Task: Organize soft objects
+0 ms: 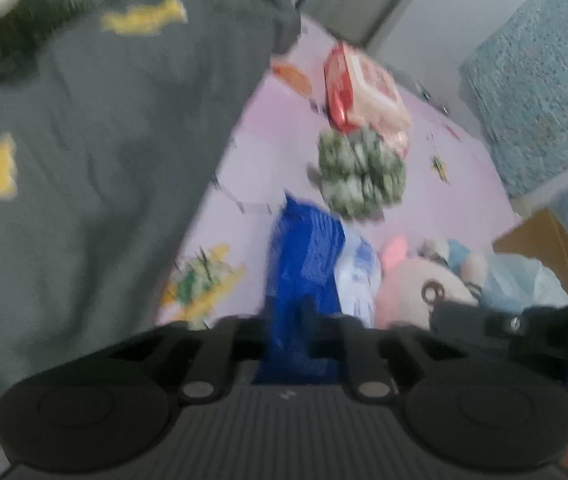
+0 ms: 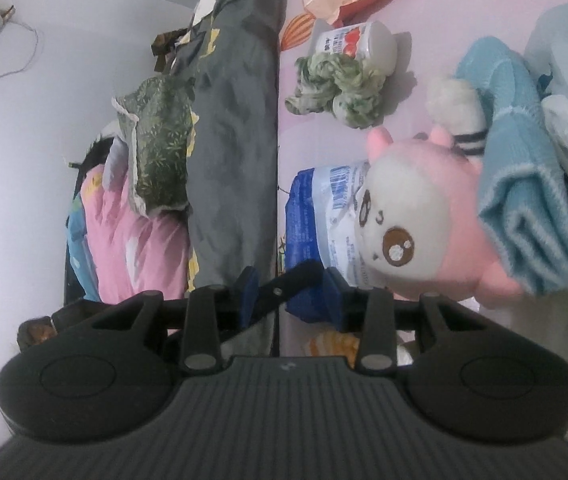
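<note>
the left wrist view is blurred. the left gripper [image 1: 288, 344] sits at the bottom middle of the frame, its jaws pressed together on the lower end of a blue-and-white plastic pack [image 1: 304, 264] that rises between them toward the centre. just right of the pack lies a pink-and-white plush animal [image 1: 412, 288], with the tip of the right gripper [image 1: 524, 324] crossing the lower right edge. above the pack, near the middle, sits a green-and-white knotted fabric bundle [image 1: 360, 172], and above that a red-and-white soft wrapper pack [image 1: 364, 88], all on a pale pink printed mat [image 1: 464, 184]. a dark grey cloth with yellow patches [image 1: 96, 152] fills the left half.

in the right wrist view the right gripper [image 2: 290, 292] stands at lower centre with blue pads; its jaws are partly apart, with a dark bar of the other tool crossing between them, and i cannot tell whether they pinch it. the plush fills the right centre, resting against the blue-and-white pack, with a folded light blue towel [image 2: 524, 184] on its right. the green bundle lies in the upper middle, touching a white jar with a red label [image 2: 360, 42].
</note>
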Demonstrator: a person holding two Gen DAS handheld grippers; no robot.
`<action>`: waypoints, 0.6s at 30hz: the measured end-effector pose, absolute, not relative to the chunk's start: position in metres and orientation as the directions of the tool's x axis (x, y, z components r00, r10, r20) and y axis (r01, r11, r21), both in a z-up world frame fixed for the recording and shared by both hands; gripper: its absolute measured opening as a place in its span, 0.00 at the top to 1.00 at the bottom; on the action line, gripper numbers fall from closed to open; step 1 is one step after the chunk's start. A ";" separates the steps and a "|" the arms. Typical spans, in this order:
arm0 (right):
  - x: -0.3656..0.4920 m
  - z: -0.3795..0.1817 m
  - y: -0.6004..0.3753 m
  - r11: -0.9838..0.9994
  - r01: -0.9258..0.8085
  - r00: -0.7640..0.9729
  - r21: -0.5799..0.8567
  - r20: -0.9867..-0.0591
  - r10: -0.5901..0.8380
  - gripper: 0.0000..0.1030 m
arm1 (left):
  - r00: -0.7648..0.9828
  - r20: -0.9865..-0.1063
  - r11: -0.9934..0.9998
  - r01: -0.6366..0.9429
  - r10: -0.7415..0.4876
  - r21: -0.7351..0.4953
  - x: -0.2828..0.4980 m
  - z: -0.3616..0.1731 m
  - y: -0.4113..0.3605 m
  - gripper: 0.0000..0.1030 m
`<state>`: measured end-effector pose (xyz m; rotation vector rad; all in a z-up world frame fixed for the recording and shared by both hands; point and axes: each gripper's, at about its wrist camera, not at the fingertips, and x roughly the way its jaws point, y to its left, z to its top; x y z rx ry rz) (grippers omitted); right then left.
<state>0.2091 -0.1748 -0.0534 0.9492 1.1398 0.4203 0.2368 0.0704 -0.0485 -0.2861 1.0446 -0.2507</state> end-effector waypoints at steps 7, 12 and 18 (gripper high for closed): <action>0.206 -0.052 -0.177 0.542 0.161 0.410 0.825 -0.555 0.724 0.65 | 0.570 -0.791 0.974 0.096 -0.222 -0.204 0.233 -0.020 0.061 0.97; 0.205 -0.055 -0.178 0.533 0.167 0.401 0.830 -0.551 0.732 0.65 | 0.642 -0.756 0.990 0.133 -0.127 -0.053 0.226 0.007 0.057 0.98; 0.202 -0.046 -0.178 0.546 0.140 0.410 0.826 -0.550 0.727 0.65 | 0.755 -0.654 0.938 0.192 0.047 0.289 0.203 0.027 0.032 0.98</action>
